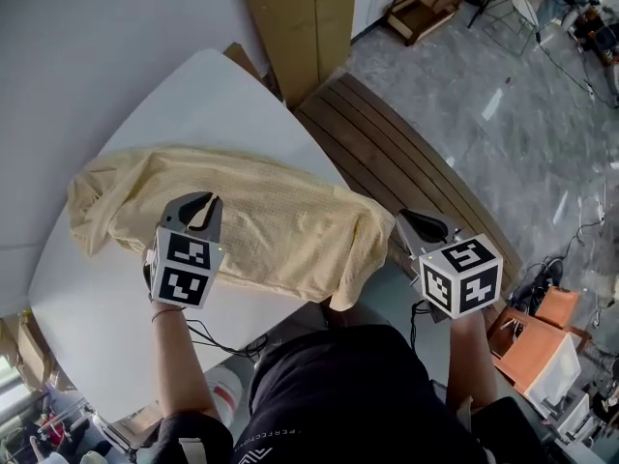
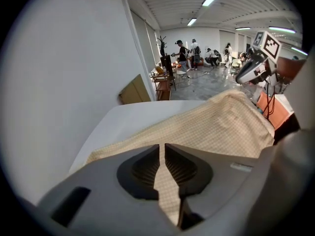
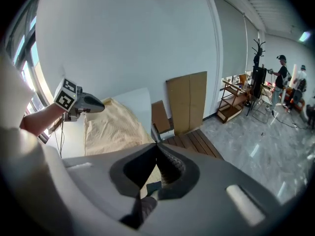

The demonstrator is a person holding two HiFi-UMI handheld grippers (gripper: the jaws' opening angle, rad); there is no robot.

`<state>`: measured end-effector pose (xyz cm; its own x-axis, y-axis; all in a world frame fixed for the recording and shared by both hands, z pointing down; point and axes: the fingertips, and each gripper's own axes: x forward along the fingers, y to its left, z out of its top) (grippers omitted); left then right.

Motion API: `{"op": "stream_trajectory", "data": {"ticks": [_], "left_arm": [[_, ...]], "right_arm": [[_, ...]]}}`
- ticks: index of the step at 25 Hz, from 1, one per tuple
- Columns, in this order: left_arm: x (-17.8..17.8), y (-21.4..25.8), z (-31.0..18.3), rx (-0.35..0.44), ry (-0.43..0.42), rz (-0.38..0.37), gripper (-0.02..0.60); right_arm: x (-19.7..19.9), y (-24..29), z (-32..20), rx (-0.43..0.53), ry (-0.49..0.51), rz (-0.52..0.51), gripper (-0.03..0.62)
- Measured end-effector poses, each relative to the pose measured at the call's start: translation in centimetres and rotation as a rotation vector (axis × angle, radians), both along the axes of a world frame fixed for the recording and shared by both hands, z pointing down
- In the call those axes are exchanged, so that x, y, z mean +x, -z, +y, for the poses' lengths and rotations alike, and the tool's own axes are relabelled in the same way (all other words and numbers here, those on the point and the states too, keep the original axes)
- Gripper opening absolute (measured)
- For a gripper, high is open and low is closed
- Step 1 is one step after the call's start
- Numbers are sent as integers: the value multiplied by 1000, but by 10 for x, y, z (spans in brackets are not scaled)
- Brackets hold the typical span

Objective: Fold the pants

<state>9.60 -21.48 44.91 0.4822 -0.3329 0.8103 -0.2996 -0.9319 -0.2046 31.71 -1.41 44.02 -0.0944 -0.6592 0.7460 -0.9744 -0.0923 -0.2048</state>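
Head view: pale yellow pants lie stretched across the white table. They're crumpled, one end bunched near the table's left side, the other drooping over the edge on our right. Left gripper sits over the near half of the cloth, pointing down and away from us. Right gripper is off the table, tip just beside the drooping end

Left gripper view: jaws almost together, only a thin slit between the pads. We see the checked cloth through the slit, lying flat there, so we read it as not clamped. The pants run on from there to a hump under the right gripper's tip, and that tip shows a little apart from the hump

Right gripper view: jaws closed tip to tip and empty. A sliver of the cloth shows lower down in the gap behind the tips

Around: slatted wooden bench just beside the table, cardboard sheet leaning on the wall, orange and white box by our right arm, people well off in the background
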Motion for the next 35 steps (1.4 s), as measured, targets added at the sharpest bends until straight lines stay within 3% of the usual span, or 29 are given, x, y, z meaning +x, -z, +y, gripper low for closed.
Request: {"op": "stream_trajectory", "data": {"ticks": [5,9,14,18,23,27,35], "left_arm": [[7,1,44,-37,-46,61,31],[5,4,88,-70,-102,86,15],[5,1,165,-108,-235,115,-2],[2,-5,193,-107,-263,132,-2],[-4,-2,217,-135,-212,153,-1],[1,-6,234,-113,-144,147,0],[59,-4,265,-121,46,181,0]], "right_arm": [[1,17,17,15,-7,49,0],[-28,20,31,32,9,39,0],[-67,22,49,68,46,39,0],[-86,20,54,70,86,47,0],[-91,21,46,61,210,80,0],[-91,17,41,86,326,66,0],[-72,16,51,122,574,-19,0]]}}
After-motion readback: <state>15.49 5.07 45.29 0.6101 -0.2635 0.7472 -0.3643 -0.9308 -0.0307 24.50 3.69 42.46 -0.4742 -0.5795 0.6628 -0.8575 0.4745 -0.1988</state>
